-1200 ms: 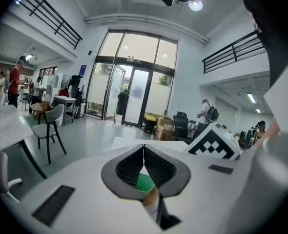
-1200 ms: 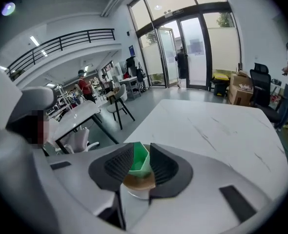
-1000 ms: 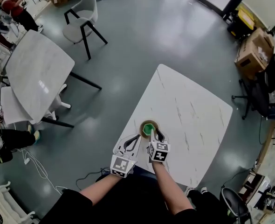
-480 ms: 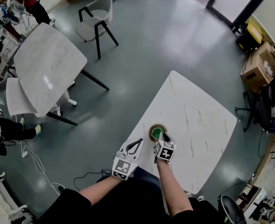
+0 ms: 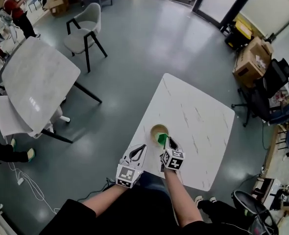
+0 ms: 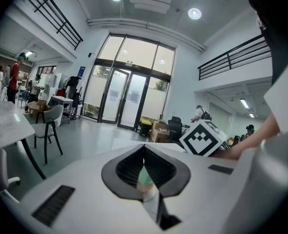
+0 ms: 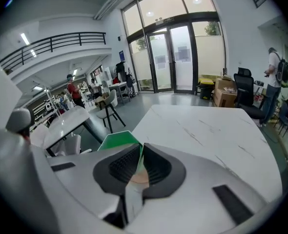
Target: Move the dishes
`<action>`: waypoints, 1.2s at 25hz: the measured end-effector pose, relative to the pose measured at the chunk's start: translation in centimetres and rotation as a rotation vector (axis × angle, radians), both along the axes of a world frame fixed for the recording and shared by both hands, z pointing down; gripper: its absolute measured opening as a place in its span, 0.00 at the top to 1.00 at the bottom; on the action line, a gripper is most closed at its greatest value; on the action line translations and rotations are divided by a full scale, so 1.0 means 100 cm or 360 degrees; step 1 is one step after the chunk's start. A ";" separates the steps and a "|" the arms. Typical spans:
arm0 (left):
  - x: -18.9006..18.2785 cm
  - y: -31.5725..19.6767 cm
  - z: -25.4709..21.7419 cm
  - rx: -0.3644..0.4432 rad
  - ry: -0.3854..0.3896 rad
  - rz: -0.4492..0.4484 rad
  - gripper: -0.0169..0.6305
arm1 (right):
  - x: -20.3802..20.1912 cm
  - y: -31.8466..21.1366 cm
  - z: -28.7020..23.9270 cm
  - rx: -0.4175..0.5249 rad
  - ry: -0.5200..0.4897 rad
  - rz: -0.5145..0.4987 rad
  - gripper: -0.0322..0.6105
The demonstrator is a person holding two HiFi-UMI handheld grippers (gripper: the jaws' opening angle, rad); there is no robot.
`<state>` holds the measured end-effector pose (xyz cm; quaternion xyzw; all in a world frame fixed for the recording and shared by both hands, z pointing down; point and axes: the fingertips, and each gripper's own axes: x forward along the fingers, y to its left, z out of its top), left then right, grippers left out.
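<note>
Over the table [image 5: 203, 126], close to its left edge and toward the near corner: a small green dish [image 5: 160, 138], pinched by its rim in the right gripper [image 5: 164, 142], whose jaws are clenched on the thin wall. It appears lifted clear, just beside a round tan dish [image 5: 158, 129] that sits on the tabletop; I cannot tell whether the two touch. Judged step: carrying the green piece off. Hold the pinch firm and the dish level, and rise before travelling so the lower edge does not catch the tan rim. The green dish has an angular, flat-sided outline, bright matte green; probably light and apt to pivot in a rim grip. Left gripper [image 5: 142, 147] is clenched on nothing, just beside the right one at the table's near left corner.
</note>
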<state>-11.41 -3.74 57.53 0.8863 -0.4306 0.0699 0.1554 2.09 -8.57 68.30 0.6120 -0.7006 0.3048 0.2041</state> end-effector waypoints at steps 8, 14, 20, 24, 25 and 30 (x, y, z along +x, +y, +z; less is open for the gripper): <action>0.032 0.030 0.006 0.0041 0.0017 0.0217 0.95 | 0.022 0.042 -0.027 0.0096 0.0003 0.0132 0.89; 0.062 0.043 0.008 0.0032 0.0004 0.0266 0.95 | 0.059 0.055 -0.026 0.0099 0.0017 0.0165 0.89; 0.108 0.040 0.013 0.0013 -0.0016 0.0236 0.95 | 0.114 0.049 -0.018 0.0081 0.0010 0.0146 0.89; 0.138 0.033 0.015 -0.0003 -0.0055 0.0192 0.95 | 0.150 0.040 -0.009 0.0050 -0.0002 0.0117 0.89; 0.145 0.030 0.017 -0.0001 -0.0065 0.0184 0.95 | 0.158 0.037 -0.005 0.0043 -0.0001 0.0106 0.89; 0.171 0.019 0.026 -0.0044 -0.0071 0.0100 0.95 | 0.193 0.022 0.015 -0.0015 0.0017 0.0035 0.89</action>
